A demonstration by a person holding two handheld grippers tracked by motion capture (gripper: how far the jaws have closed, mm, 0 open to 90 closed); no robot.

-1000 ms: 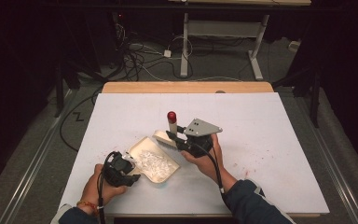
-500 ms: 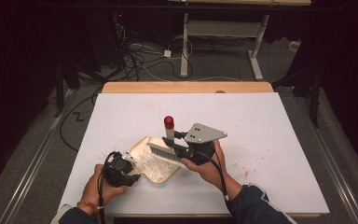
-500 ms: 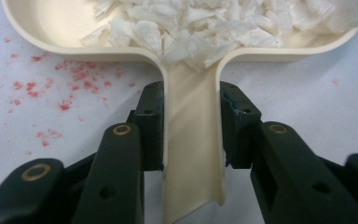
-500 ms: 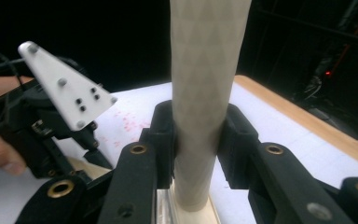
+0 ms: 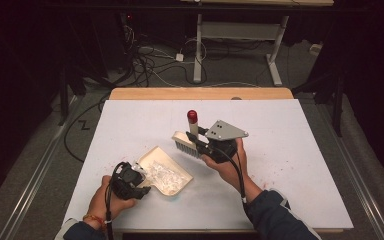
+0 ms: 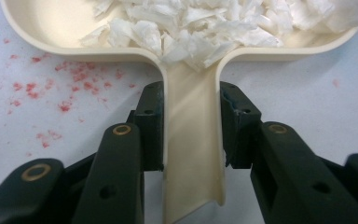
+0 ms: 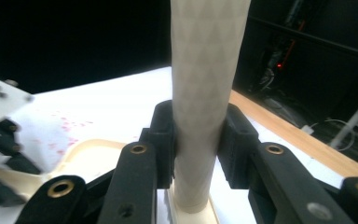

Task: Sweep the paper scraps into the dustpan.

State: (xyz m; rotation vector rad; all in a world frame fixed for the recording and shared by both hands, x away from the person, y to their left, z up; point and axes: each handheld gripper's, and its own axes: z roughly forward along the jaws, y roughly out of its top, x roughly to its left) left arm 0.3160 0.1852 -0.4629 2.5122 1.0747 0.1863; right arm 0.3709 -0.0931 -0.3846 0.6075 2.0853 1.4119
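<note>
The top edge of the right gripper view is cutting off the brush handle (image 7: 205,93); the left tool (image 5: 130,181) is hiding the dustpan handle (image 6: 193,154) in the high view.

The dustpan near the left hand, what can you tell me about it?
The dustpan is cream-coloured, plastic by the look of it, with a shallow rounded tray and a short channel-shaped handle. It lies flat on the white table, holding a heap of white shredded scraps. The left tongs are clamped on its handle from both sides. Faint red specks dot the table beside it.
</note>
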